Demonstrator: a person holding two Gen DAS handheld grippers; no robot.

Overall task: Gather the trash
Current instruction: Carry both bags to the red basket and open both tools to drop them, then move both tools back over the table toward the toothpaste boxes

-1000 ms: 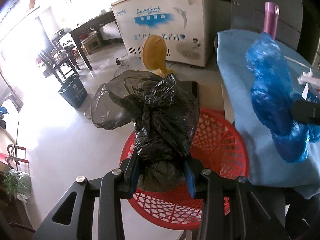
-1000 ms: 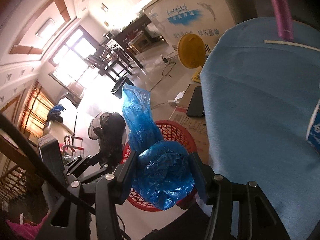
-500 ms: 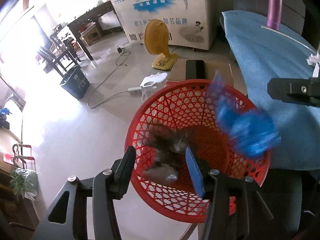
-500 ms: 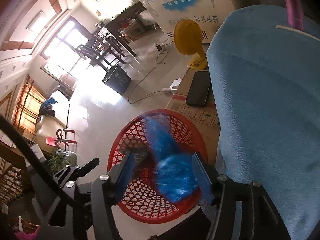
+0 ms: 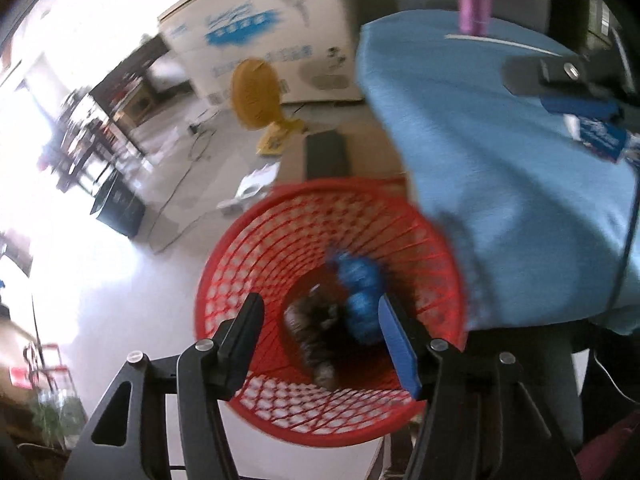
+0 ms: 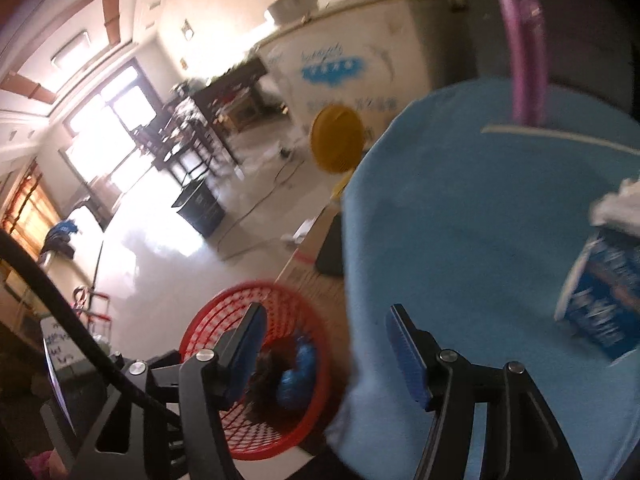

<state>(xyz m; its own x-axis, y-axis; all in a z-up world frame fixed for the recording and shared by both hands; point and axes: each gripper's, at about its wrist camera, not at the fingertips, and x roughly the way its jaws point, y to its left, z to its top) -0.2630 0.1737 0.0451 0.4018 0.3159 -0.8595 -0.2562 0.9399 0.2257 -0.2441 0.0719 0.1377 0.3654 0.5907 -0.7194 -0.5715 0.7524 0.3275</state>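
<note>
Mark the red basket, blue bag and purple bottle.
red basket [image 5: 240, 276]: left wrist view, on its left mesh wall.
blue bag [image 5: 362, 304]: left wrist view, on its crumpled middle, inside the basket.
purple bottle [image 6: 526, 60]: right wrist view, on its body.

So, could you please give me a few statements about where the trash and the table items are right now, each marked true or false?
1. The black bag lies inside the red basket. True.
2. The blue bag is still on the table. False: it lies in the basket beside the black bag.
3. The purple bottle stands on the blue cloth. True.
4. The right tool grips the blue carton. False: nothing is between its fingers; the carton sits apart on the cloth.
5. The left tool holds nothing, its jaws opening. True.
</note>
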